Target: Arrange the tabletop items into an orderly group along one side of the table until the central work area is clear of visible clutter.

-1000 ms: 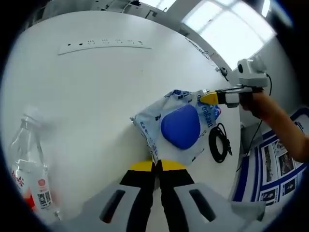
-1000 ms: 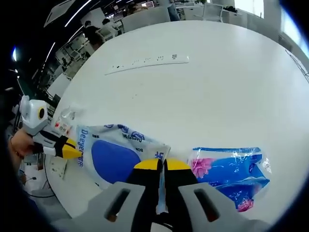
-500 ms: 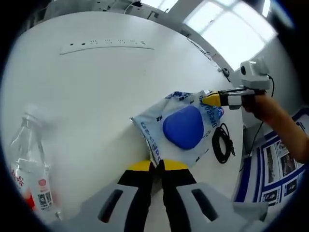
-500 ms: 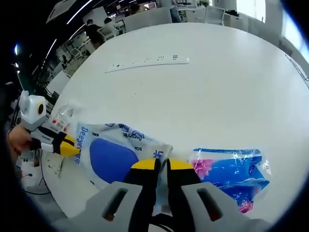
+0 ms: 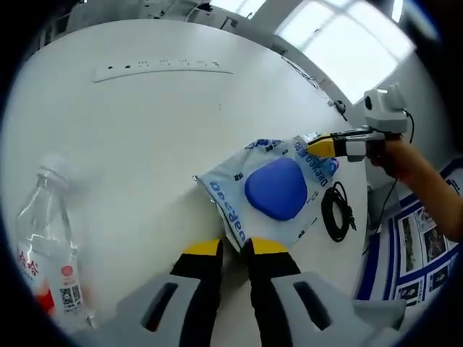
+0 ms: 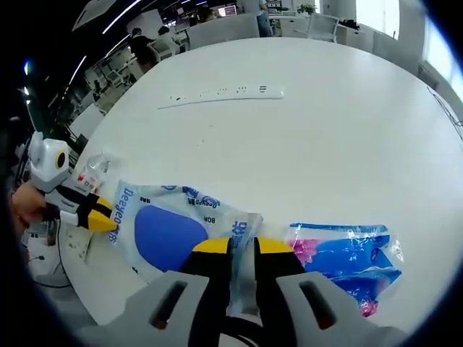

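Both grippers were pinched shut on opposite edges of the wet-wipes pack (image 5: 273, 194) a second ago, and now the yellow-tipped fingers have parted a little on each side. In the left gripper view the left gripper (image 5: 233, 249) has a visible gap, with the pack's near edge sitting in it or just past it. Same deal in the right gripper view: the right gripper (image 6: 241, 247) is slightly spread over the pack's corner. It looks like a release, so the pack is probably parked where it's meant to stay, near the counter (image 5: 145, 137) edge.

The pack lies flat, blue oval up. In the right gripper view a second blue-and-pink pack (image 6: 346, 262) sits just beside it at 3 o'clock. A water bottle (image 5: 45, 249) stands at 8 o'clock in the left gripper view, with a black cable (image 5: 336, 213) coiled at 3 o'clock off the pack.

It's hard to tell whether either set of fingers actually touches the film. The bottle is blurred and its base is cut off.
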Motion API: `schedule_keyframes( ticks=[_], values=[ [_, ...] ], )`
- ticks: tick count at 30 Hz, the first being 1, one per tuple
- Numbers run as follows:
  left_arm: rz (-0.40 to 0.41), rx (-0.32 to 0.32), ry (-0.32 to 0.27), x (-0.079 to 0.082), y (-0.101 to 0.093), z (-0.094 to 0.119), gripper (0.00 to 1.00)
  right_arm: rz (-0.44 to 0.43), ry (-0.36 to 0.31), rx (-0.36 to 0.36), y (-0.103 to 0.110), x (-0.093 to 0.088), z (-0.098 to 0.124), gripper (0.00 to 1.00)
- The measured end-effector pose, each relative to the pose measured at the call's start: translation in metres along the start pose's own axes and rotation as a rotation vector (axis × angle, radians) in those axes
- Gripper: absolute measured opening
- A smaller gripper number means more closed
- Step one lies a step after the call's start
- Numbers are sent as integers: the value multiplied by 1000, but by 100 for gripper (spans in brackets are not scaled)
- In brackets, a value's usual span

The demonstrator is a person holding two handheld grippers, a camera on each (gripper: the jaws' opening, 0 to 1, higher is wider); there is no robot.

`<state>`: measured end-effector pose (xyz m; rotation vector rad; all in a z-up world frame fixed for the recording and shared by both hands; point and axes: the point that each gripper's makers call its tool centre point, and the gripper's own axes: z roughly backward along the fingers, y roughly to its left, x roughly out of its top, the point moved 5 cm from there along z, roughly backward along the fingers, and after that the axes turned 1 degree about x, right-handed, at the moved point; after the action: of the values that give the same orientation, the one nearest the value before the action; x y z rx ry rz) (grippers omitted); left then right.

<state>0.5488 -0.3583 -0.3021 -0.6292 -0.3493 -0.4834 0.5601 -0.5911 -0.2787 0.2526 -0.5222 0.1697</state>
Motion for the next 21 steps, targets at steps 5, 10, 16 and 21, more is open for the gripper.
schedule_keyframes(
  ticks=[5, 10, 16, 21],
  values=[
    [-7, -2, -7, 1, -1, 2, 18, 10, -7, -1, 3, 1, 2, 16],
    [-13, -7, -17, 3, -3, 4, 23, 14, -18, 3, 3, 3, 3, 18],
    [-25, -6, -30, 5, -5, 10, 30, 24, -38, 3, 6, 6, 8, 25],
    [-34, -6, -37, 6, -7, 14, 33, 31, -50, 3, 7, 9, 12, 27]
  ],
)
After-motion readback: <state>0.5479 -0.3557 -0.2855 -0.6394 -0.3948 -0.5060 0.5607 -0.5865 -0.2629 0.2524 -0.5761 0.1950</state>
